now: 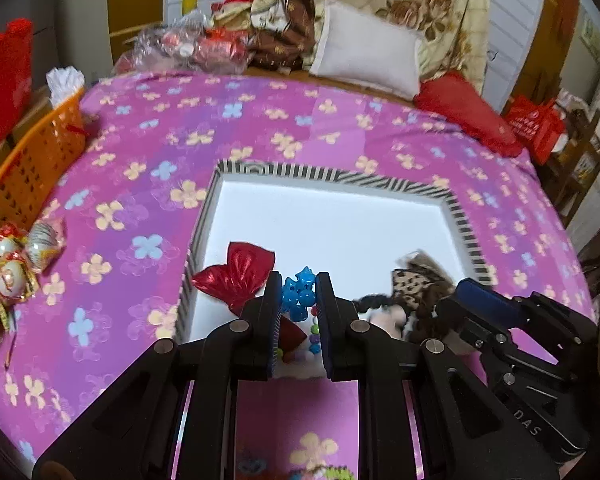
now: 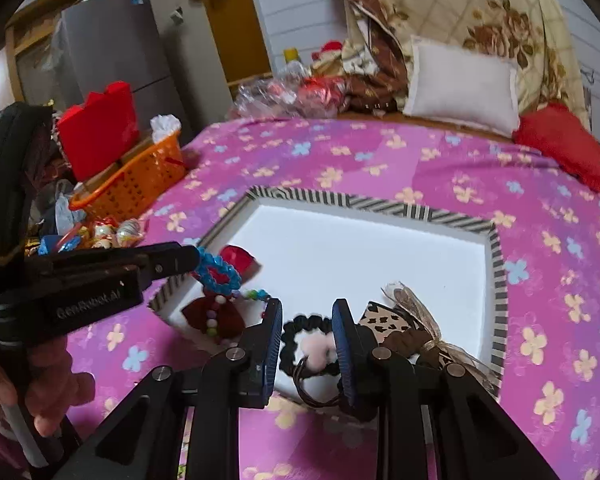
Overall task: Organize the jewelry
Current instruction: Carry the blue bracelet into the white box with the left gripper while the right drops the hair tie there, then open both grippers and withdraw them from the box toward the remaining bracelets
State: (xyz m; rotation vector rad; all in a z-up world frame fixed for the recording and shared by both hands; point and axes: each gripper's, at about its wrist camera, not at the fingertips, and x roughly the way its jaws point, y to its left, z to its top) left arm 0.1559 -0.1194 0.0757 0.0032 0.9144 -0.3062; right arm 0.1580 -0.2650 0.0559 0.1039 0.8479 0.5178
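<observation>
Blue star-bead bracelet (image 1: 299, 294) pinched between the pads of the left gripper (image 1: 299, 300), held above the near-left corner of the zebra-trimmed white tray (image 1: 328, 176); red foil bow (image 1: 236, 272) at ten o'clock of it; right gripper (image 2: 307, 344) narrowed around a black scrunchie (image 2: 300, 330), pad contact unclear; leopard-print bow (image 2: 384, 320) at three o'clock; orange basket (image 2: 140, 184) far left on the pink floral bedsheet (image 2: 380, 160).

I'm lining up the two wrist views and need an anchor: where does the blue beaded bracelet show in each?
Left wrist view: the blue beaded bracelet sits low centre, pinched between the left gripper fingers.
Right wrist view: the bracelet is left of centre, at the tip of the left gripper, over the tray's near-left corner.
Shared landmark: the striped-rim white tray.
</observation>
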